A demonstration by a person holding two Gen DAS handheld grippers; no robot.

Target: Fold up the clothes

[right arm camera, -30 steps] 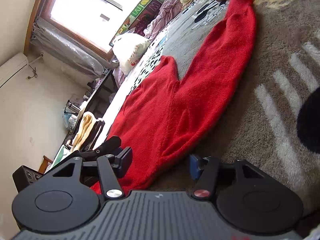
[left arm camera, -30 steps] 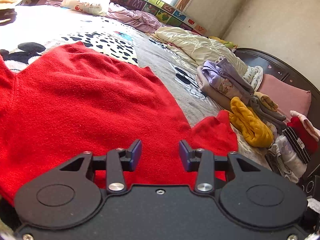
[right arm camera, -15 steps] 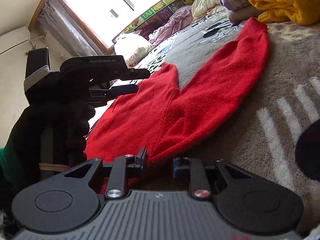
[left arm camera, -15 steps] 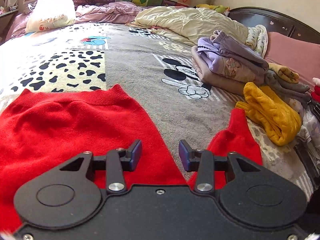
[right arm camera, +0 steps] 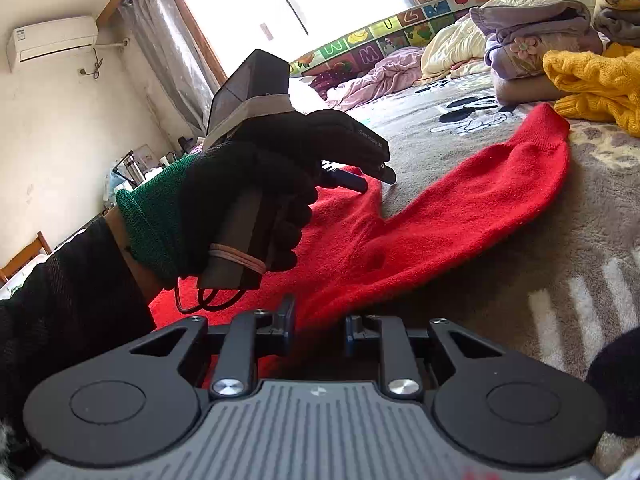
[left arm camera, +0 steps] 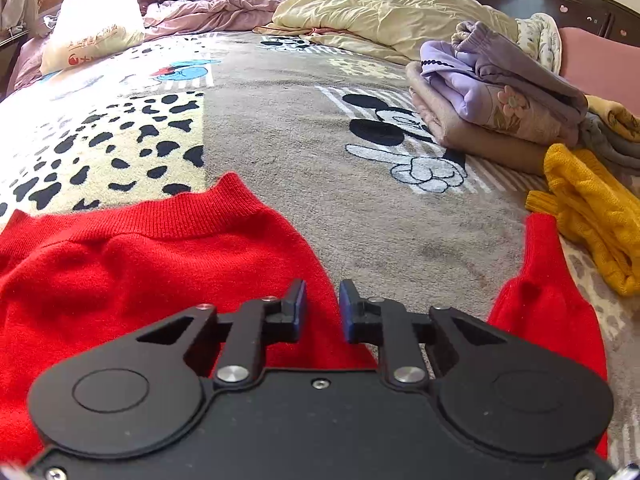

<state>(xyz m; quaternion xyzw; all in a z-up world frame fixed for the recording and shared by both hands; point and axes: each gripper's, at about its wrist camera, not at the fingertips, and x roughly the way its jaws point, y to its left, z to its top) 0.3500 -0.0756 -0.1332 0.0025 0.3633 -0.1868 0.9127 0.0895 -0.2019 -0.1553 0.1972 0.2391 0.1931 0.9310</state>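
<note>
The red sweater (left arm camera: pixel 152 280) lies spread on the bed's patterned blanket (left arm camera: pixel 320 168). The left tongs (left arm camera: pixel 322 304) have just been closing, a narrow gap left over the sweater's edge. The right tongs (right arm camera: pixel 320 326) pinch the sweater's near edge, right of the left hand (right arm camera: pixel 240 200).

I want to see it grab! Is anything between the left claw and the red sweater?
Nothing visible is. The left claw, its jaws just closing, sits right over the edge of the red sweater; whether it already pinches the cloth is unclear.
</note>
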